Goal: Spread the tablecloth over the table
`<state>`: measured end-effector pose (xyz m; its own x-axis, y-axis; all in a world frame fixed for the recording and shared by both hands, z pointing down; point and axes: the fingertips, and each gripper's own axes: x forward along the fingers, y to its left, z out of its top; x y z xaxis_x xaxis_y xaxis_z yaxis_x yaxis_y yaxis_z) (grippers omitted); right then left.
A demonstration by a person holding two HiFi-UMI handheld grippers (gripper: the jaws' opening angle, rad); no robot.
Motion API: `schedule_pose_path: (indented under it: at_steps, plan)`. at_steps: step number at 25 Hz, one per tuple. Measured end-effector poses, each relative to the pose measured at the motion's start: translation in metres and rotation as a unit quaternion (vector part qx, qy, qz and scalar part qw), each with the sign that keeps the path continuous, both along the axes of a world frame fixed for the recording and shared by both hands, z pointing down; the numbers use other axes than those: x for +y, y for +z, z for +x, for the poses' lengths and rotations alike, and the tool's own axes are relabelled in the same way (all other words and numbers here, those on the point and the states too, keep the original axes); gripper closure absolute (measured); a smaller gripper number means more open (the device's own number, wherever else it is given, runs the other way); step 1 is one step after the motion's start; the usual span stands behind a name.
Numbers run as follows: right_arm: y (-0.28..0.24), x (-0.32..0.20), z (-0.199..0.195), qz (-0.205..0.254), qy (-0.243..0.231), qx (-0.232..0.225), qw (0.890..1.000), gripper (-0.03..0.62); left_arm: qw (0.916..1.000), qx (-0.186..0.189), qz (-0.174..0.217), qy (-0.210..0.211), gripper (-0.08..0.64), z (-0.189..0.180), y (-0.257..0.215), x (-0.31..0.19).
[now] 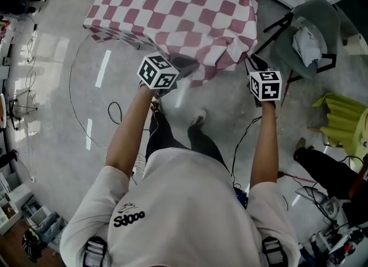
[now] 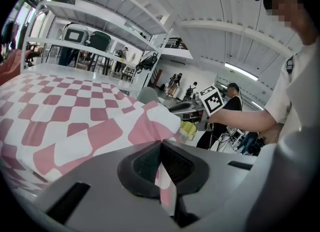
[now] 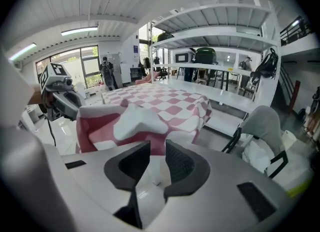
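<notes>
A red-and-white checked tablecloth point(image 1: 178, 7) covers the table at the top of the head view, and its near edge hangs bunched toward me. My left gripper point(image 1: 183, 64) is shut on that near edge; in the left gripper view a fold of the cloth point(image 2: 75, 121) runs down between the closed pads of the left gripper point(image 2: 161, 148). My right gripper point(image 1: 251, 61) sits at the cloth's near right corner. In the right gripper view, the right gripper point(image 3: 158, 148) has its jaws apart with pale floor showing in the gap, and the crumpled corner point(image 3: 135, 123) lies just past the tips.
A grey chair point(image 1: 307, 35) holding a white rag stands right of the table. A yellow object point(image 1: 342, 116) and a seated person in black point(image 1: 328, 171) are at the right. Cables point(image 1: 115, 110) trail on the glossy floor at left. Shelving point(image 3: 220, 41) runs behind the table.
</notes>
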<state>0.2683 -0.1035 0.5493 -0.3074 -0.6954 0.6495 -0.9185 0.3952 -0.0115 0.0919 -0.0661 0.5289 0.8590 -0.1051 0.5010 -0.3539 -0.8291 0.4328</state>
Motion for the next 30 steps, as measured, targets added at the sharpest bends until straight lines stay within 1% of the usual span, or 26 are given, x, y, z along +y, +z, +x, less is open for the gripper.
schedule_pose_path:
  at_steps: [2,4,8,10,11,13,15,19,22,24,26,27,30]
  plan:
    - [0.015,0.012,-0.014,-0.016,-0.012,-0.010,1.000,0.460,1.0000,-0.005,-0.005,-0.006,0.529,0.000,0.007,0.003]
    - [0.025,0.021,-0.025,-0.026,-0.018,-0.022,0.999,0.459,0.9999,-0.009,-0.012,-0.008,0.529,-0.001,0.015,0.006]
    - [0.046,0.046,-0.039,-0.056,-0.020,-0.070,0.996,0.436,0.9994,-0.014,-0.030,-0.009,0.529,-0.004,0.032,0.011]
    - [0.062,0.063,-0.048,-0.084,-0.040,-0.090,0.992,0.409,0.9993,-0.011,-0.035,-0.007,0.529,-0.004,0.034,0.013]
    - [0.069,0.071,-0.054,-0.098,-0.055,-0.095,0.989,0.383,0.9993,-0.009,-0.036,-0.007,0.529,-0.003,0.034,0.014]
    - [0.079,0.078,-0.065,-0.108,-0.081,-0.098,0.986,0.354,0.9993,-0.003,-0.036,-0.007,0.529,-0.003,0.030,0.013]
    - [0.079,0.072,-0.072,-0.092,-0.085,-0.102,0.987,0.333,0.9993,0.003,-0.037,-0.007,0.529,-0.003,0.025,0.012]
    - [0.066,0.047,-0.086,-0.035,-0.063,-0.111,0.991,0.301,0.9983,0.034,-0.043,-0.022,0.529,-0.006,0.008,0.004]
    - [0.060,0.028,-0.093,-0.004,-0.046,-0.112,0.993,0.290,0.9978,0.045,-0.035,-0.032,0.531,-0.007,-0.004,-0.003]
    - [0.057,0.016,-0.097,0.005,-0.040,-0.117,0.992,0.293,0.9977,0.048,-0.030,-0.037,0.529,-0.009,-0.008,-0.006]
    - [0.054,0.007,-0.100,0.009,-0.037,-0.124,0.992,0.324,0.9975,0.049,-0.027,-0.043,0.531,-0.012,-0.010,-0.010]
    - [0.052,0.004,-0.101,0.011,-0.038,-0.127,0.991,0.364,0.9974,0.049,-0.027,-0.045,0.531,-0.013,-0.010,-0.011]
    - [0.041,0.001,-0.100,0.012,-0.051,-0.127,0.990,0.512,0.9976,0.048,-0.020,-0.046,0.529,-0.017,-0.011,-0.011]
